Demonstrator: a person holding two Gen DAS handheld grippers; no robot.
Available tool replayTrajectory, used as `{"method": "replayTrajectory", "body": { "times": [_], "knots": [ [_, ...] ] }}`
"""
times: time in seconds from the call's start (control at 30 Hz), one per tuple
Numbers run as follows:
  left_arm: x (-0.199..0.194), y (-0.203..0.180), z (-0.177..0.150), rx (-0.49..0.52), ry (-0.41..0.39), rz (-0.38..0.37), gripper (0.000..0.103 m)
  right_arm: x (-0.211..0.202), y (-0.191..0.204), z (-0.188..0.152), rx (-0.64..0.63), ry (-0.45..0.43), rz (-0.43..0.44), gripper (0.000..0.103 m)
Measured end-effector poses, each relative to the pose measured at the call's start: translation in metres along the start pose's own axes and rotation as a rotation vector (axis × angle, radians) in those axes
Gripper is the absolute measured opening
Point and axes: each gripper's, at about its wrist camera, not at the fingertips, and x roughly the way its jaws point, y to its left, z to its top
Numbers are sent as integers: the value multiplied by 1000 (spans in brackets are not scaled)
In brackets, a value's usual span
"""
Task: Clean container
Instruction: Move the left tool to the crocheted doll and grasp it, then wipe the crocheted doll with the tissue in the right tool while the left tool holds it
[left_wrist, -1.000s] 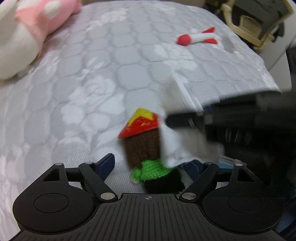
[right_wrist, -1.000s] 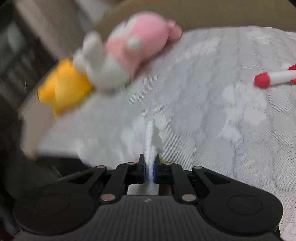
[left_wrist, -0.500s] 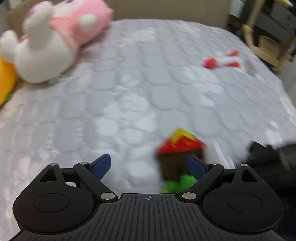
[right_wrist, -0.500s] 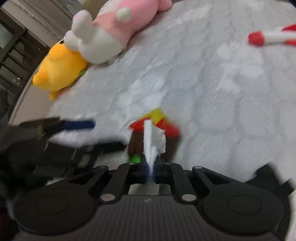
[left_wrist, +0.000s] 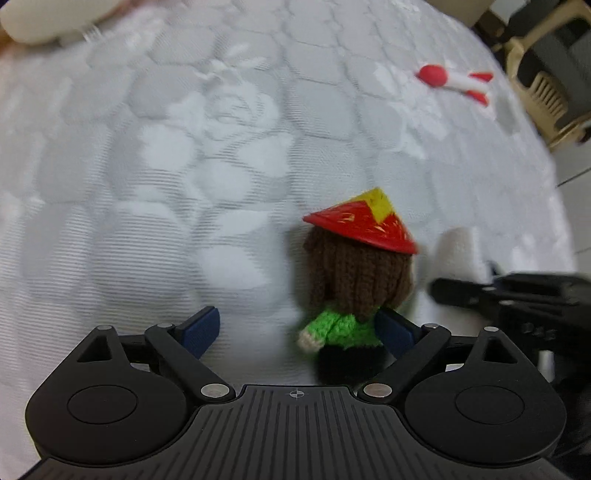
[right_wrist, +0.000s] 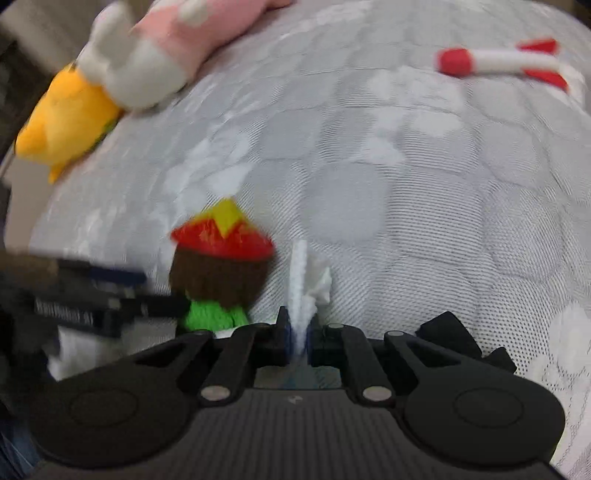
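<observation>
1. Left gripper (left_wrist: 301, 330) is standing wide; its jaws have just been opening. The doll (left_wrist: 354, 284) is lying between them, hard against the right blue pad (left_wrist: 395, 330), well clear of the left pad (left_wrist: 199, 330). Whether the right pad is pressing on it, I cannot tell.
2. Doll: knitted, brown head, red cone hat with yellow tip, green top, dark legs. It is lying on the grey quilted mattress (left_wrist: 184, 166), hat pointing away from the camera.
3. Right gripper (right_wrist: 298, 341) is pinching narrow on a white tissue (right_wrist: 306, 284), which is sticking up from between the pads.
4. In the right view the tissue is sitting just right of the doll (right_wrist: 221, 273), apart from it; the left gripper's fingers (right_wrist: 110, 291) are reaching in from the left, blurred.
5. Red-and-white toy (left_wrist: 458, 83) is lying far off on the mattress.
6. Pink-and-white plush (right_wrist: 166, 48) and yellow plush (right_wrist: 62, 122) are lying at the far left edge, touching each other.
</observation>
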Motion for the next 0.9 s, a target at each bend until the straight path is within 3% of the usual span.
{"method": "replayTrajectory", "body": {
  "times": [0.07, 0.13, 0.27, 0.3, 0.33, 0.43, 0.47, 0.57, 0.6, 0.67, 0.77, 0.83, 0.9],
  "knots": [
    [7, -2, 3, -31, 8, -40, 94, -4, -3, 0, 9, -44, -10, 9],
    [18, -7, 4, -22, 26, -34, 94, -11, -2, 1, 4, -92, -24, 9],
    [27, -29, -1, 79, -10, 14, 94, -19, -7, 3, 34, -135, -30, 9],
    [27, -34, -2, 105, -29, 22, 88, -19, -9, 4, 43, -139, -35, 9],
    [25, -42, -5, 147, -53, 26, 64, -19, -10, 4, 50, -142, -39, 9],
    [22, -62, -14, 310, -109, 93, 58, -19, -11, 5, 58, -148, -47, 9],
    [20, -73, -21, 421, -160, 170, 58, -20, -11, 5, 59, -150, -48, 9],
    [25, -104, -49, 788, -382, 589, 58, -21, -12, 4, 68, -165, -56, 9],
    [30, -107, -56, 874, -423, 687, 58, -22, -13, 5, 73, -172, -56, 9],
    [40, -110, -62, 929, -402, 732, 58, -23, -15, 6, 81, -184, -57, 9],
    [48, -111, -67, 917, -286, 630, 59, -34, -11, 12, 80, -249, -11, 9],
    [49, -117, -74, 959, -294, 639, 60, -42, -1, 21, 68, -285, 73, 9],
    [43, -120, -75, 923, -278, 571, 60, -45, 9, 29, 64, -294, 188, 9]
  ]
}}
